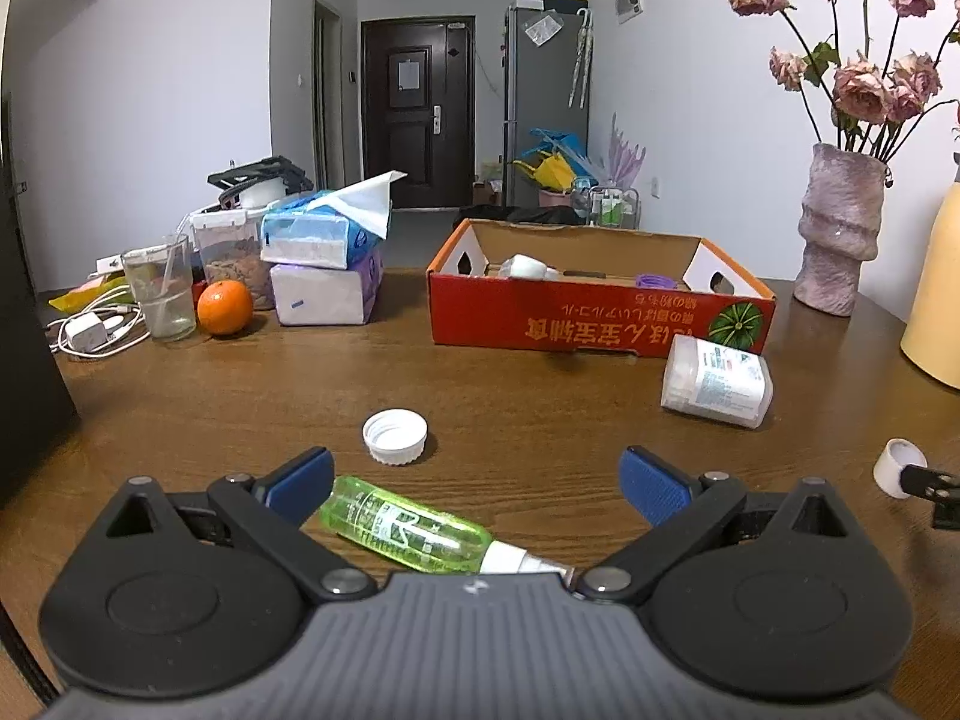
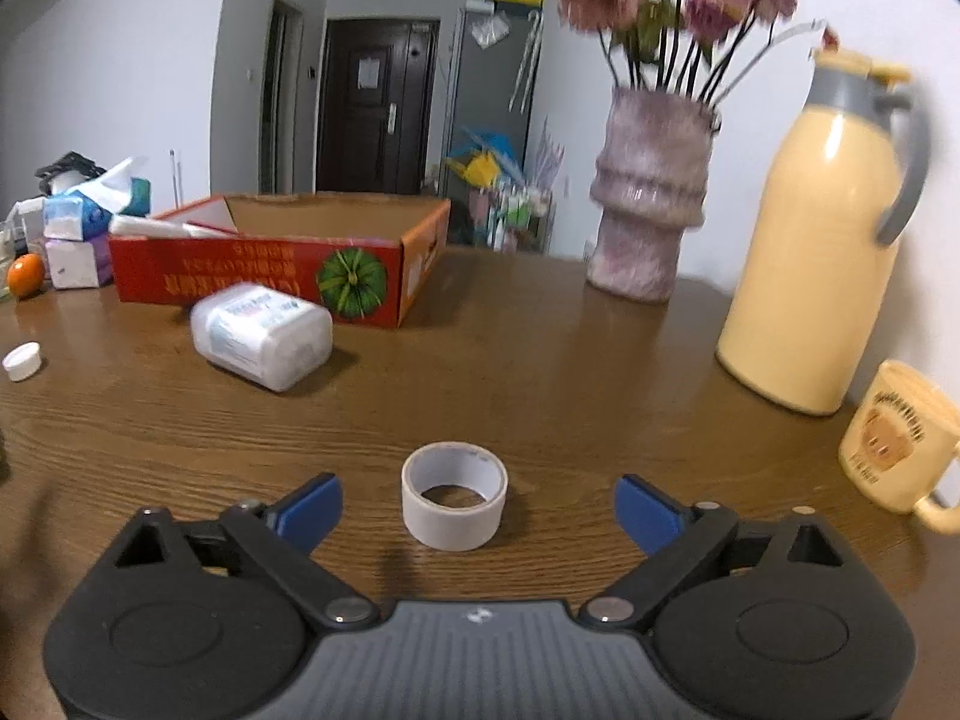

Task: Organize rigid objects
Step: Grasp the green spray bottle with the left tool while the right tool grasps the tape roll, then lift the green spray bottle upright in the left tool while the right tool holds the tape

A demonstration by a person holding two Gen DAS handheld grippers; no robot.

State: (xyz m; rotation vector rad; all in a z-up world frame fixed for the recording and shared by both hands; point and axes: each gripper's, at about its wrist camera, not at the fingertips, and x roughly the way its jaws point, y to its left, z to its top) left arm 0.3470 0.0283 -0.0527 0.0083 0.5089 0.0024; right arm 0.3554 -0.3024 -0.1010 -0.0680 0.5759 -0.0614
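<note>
Now | I am straddling the tape roll [image 2: 454, 497] with my right gripper [image 2: 478, 509], jaws wide, nothing held, for carrying to the red cardboard box [image 2: 258, 276] | left gripper [image 1: 477, 483] spreading wide around the green spray bottle [image 1: 408, 531], nearer me than that box.

Black tongs [image 1: 477, 483], seemingly ribbed blue pads [image 1: 648, 483]

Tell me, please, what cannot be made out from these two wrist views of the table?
- Green bottle, left wrist view: its nozzle end is hidden under the left gripper body.
- Box contents: the near wall hides most of them in both views.
- White container, right wrist view: label print is blurred, unreadable.
- Flowers, right wrist view: blurred and cut off by the top edge.
- Mug, right wrist view: handle cut off by the right edge.
</note>
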